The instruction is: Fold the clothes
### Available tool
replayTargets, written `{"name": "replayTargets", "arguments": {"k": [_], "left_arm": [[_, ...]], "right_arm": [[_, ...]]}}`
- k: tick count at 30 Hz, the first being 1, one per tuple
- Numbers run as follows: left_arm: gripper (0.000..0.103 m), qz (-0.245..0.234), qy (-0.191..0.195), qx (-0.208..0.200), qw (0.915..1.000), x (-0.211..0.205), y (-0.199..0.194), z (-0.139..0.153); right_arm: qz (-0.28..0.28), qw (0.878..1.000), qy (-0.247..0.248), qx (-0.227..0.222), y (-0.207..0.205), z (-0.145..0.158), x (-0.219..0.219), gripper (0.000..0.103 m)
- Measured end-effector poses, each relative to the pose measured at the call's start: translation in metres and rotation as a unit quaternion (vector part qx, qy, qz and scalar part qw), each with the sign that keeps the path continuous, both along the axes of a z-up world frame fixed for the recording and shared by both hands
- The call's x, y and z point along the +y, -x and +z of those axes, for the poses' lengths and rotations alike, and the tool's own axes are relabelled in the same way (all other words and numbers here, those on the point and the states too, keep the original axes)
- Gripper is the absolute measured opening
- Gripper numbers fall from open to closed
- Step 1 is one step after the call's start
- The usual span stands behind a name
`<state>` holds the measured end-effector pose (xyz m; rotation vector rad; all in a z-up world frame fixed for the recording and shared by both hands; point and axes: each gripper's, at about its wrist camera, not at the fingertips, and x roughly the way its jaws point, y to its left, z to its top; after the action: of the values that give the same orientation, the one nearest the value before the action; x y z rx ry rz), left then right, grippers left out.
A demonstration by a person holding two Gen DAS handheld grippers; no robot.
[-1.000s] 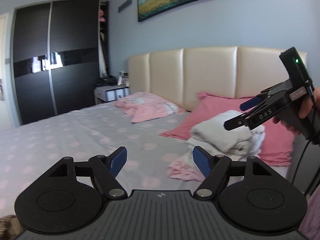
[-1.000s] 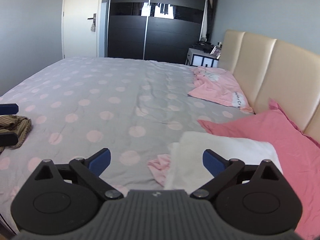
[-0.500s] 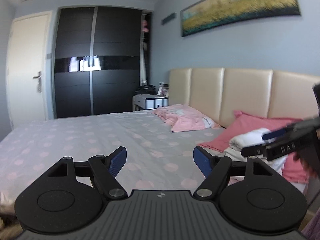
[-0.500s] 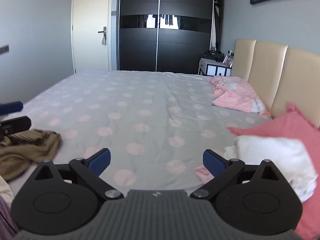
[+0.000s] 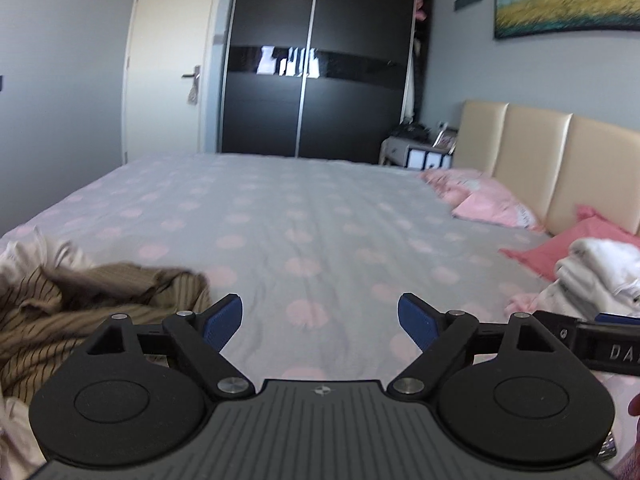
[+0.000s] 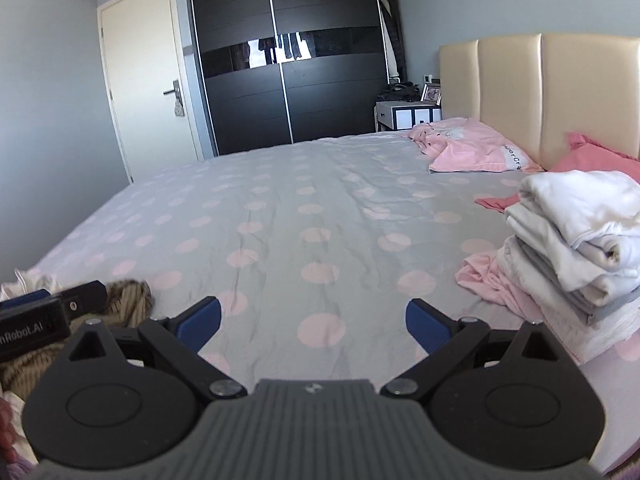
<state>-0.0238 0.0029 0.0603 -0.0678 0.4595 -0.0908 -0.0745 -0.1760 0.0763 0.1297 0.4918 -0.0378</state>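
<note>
Left wrist view, left gripper (image 5: 320,316) fingers spread and empty, striped brown garment (image 5: 80,312) lower left, right wrist view, right gripper (image 6: 313,322) fingers spread and empty, folded white stack (image 6: 576,248) right edge.

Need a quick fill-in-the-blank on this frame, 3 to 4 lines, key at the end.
1. Both the left gripper and the right gripper are ____, holding nothing.
2. The folded white clothes are stacked beside a ____ pillow.
3. The crumpled brown garment has thin dark ____.
4. The grey bedsheet is printed with pink ____.

Missing words: open; pink; stripes; dots
</note>
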Motion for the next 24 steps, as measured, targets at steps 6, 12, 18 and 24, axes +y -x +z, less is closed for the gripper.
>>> {"name": "replayTargets", "arguments": {"k": [6,12,18,24], "left_arm": [[0.087,0.053,-0.015,0.041,0.9976,0.016,0.005,-0.029],[0.091,0.054,-0.015,0.084,0.9948,0.017,-0.002,-0.056],[0.103,0.058,-0.002,0.113,0.9919,0.018,-0.018,-0.075],[0.103,0.052,-0.013,0.147,0.9877,0.008,-0.034,-0.089]], "right_arm": [[-0.005,0.998,-0.010,0.064,-0.012,-0.039,0.018,0.100],[0.032,0.997,0.020,0.060,-0.027,-0.051,0.036,0.100],[0.026,0.997,0.001,0.071,-0.040,-0.070,0.032,0.100],[0.016,0.996,-0.014,0.085,-0.055,-0.090,0.024,0.100]]}}
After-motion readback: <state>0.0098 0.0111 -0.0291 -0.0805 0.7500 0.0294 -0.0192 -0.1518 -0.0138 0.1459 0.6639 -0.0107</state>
